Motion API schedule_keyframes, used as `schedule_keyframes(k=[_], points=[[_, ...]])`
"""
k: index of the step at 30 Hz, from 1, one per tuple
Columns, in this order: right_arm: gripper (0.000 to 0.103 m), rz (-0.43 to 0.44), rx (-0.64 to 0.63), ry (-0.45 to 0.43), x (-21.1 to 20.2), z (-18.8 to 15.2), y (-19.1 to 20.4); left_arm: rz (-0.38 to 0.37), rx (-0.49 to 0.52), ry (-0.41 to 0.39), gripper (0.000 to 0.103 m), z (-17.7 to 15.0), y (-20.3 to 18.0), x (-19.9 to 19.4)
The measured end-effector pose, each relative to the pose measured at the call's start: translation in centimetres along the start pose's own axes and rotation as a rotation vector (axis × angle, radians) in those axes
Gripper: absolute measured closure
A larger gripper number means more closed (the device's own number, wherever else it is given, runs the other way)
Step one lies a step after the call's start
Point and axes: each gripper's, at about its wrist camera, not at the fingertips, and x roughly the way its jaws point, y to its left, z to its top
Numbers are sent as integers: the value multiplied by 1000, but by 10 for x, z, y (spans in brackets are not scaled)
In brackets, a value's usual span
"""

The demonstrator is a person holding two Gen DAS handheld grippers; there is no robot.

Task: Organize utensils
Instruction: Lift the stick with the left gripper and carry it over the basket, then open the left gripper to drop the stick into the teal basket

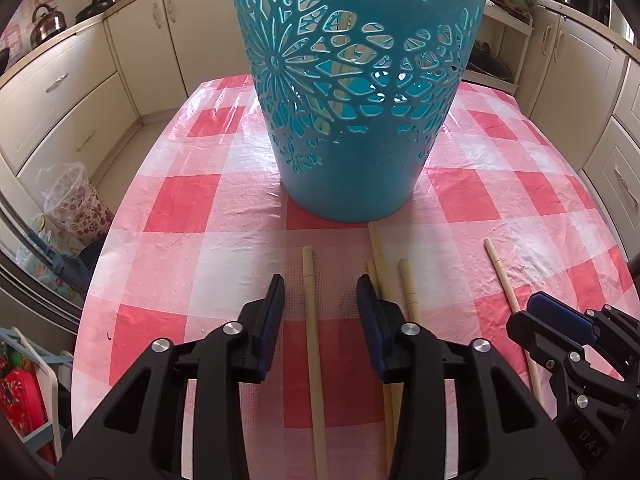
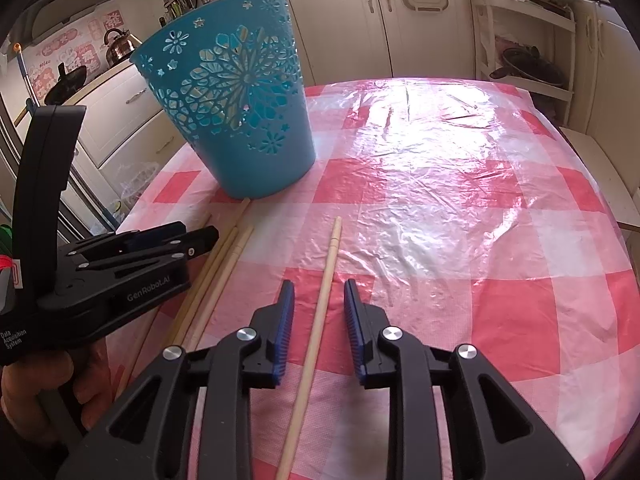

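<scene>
Chopsticks lie loose on the bench (image 2: 460, 208) before the teal basket (image 1: 352, 92), one (image 1: 313, 344) between the left gripper's (image 1: 320, 300) open fingers, another (image 2: 320, 308) between the right gripper's (image 2: 319, 304), lined up for pickup.

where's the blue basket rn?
Blue basket stands upright on the checked tablecloth, dead ahead in the left wrist view; upper left in the right wrist view, beyond the chopsticks.

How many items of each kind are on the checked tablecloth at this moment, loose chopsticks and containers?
Loose chopsticks: 5. One lies between the left gripper's open fingers, three lie bunched right of it, and one lies between the right gripper's open fingers.
Blue cut-out basket: 1, with more sticks visible inside, uncounted.
Total: 6.
</scene>
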Motion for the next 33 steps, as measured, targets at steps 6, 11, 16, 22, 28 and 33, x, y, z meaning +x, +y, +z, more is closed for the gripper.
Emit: schedule_keyframes(k=[6,11,16,22,28,33], points=[[74,4,-1,-2,0,0,0,-64,-2,25,98,3,3,-1],[73,13,5,-4,0,-1,-1,-205,-66,48,98,2,21,-18],[74,22,14,-5,0,-1,-2,-435,-63,-46,98,16,26,-82],[74,31,23,-6,0,-1,-5,-480,-57,-292,98,81,24,-156],[73,40,31,-7,-1,-1,-6,-401,-176,-514,98,143,34,-171],[72,55,40,-6,-1,0,-9,-309,-224,-652,98,180,31,-163]])
